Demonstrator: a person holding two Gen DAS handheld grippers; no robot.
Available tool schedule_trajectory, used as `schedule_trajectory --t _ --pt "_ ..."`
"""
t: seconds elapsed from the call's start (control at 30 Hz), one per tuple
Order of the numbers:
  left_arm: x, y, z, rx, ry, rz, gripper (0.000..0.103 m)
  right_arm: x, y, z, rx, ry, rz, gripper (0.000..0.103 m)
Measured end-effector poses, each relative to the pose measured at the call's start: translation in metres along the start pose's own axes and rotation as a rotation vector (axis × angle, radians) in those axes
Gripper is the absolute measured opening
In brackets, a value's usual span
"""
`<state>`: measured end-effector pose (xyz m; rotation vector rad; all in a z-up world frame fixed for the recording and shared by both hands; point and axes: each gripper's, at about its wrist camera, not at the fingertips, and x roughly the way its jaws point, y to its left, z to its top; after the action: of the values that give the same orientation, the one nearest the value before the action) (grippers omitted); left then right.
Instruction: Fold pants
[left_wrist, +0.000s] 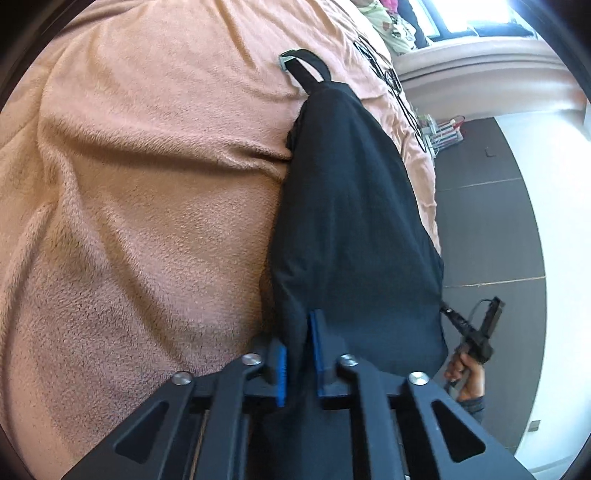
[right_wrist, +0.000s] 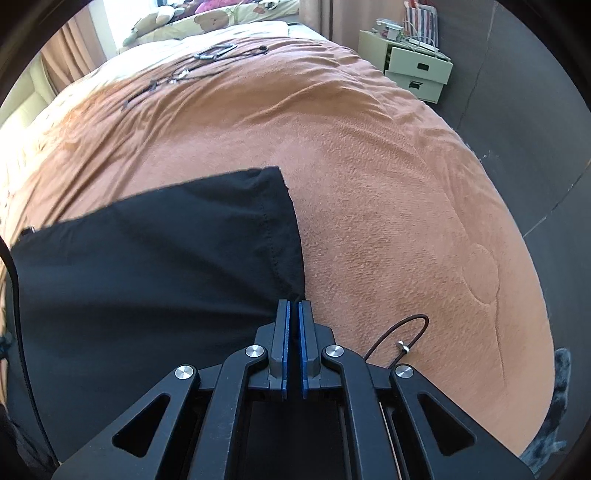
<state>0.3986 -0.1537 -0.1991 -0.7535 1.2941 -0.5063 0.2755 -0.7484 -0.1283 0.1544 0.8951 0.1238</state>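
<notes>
Both grippers, left (left_wrist: 301, 354) and right (right_wrist: 294, 332), clamp my pants (left_wrist: 354, 221) at near hem corners; fabric judged light, limp, sag-prone.

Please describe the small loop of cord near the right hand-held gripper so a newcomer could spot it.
Start at the wide orange fleece blanket. Just right of the right hand-held gripper, a thin dark-brown cord loop arches up, with a small metal clasp.

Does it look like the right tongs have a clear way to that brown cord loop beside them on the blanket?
Probably yes: the cord loop lies on bare blanket just beside the right tongs, nothing between. But they are shut on the pants edge and must release first.
</notes>
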Motion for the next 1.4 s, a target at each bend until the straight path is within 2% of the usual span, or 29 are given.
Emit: schedule_trajectory --t 0.03,0.07,0.1,0.13,0.17,0.2,0.27,0.4,0.43,0.5,0.73,1.2,1.4 --pt "-0.001 -0.003 0.0 0.008 -0.005 0.001 0.006 -0.004 -0.003 0.0 0.013 -0.007 0.022 0.007" --pt "-0.001 -0.005 -0.001 0.013 -0.009 0.0 0.005 -0.01 -0.007 -0.001 0.029 -0.02 0.041 0.017" --pt "-0.002 -0.007 0.0 0.019 -0.014 0.0 0.004 -0.015 -0.01 -0.003 0.038 -0.031 0.05 0.036" --pt "-0.003 -0.007 0.0 0.021 -0.017 -0.001 0.004 -0.021 -0.013 -0.004 0.046 -0.051 0.062 0.047" --pt "-0.003 -0.008 0.0 0.023 -0.02 -0.003 0.004 -0.024 -0.015 -0.007 0.049 -0.061 0.076 0.065" --pt "-0.004 -0.009 -0.001 0.027 -0.026 -0.003 0.004 -0.025 -0.017 -0.009 0.048 -0.058 0.09 0.069" --pt "-0.005 -0.011 -0.002 0.03 -0.039 0.001 0.003 -0.021 -0.018 -0.014 0.044 -0.032 0.094 0.069" --pt "-0.01 -0.016 -0.002 0.039 -0.064 0.017 0.003 0.007 -0.021 -0.027 0.051 0.084 0.08 0.069" --pt "-0.012 -0.015 -0.001 0.036 -0.067 0.016 0.003 0.01 -0.024 -0.03 0.073 0.087 0.106 0.068" --pt "-0.016 -0.015 0.0 0.033 -0.072 0.012 0.003 0.01 -0.026 -0.031 0.104 0.088 0.178 0.051" --pt "-0.035 -0.005 0.002 0.033 -0.105 0.015 0.003 0.005 -0.023 -0.036 0.1 0.1 0.188 0.049" --pt "-0.086 0.04 0.023 -0.001 -0.162 0.049 0.003 0.009 0.061 -0.042 0.047 0.112 0.223 0.044" --pt "-0.116 0.073 0.03 -0.021 -0.196 0.058 0.003 0.018 0.103 -0.044 0.042 0.117 0.238 0.044"
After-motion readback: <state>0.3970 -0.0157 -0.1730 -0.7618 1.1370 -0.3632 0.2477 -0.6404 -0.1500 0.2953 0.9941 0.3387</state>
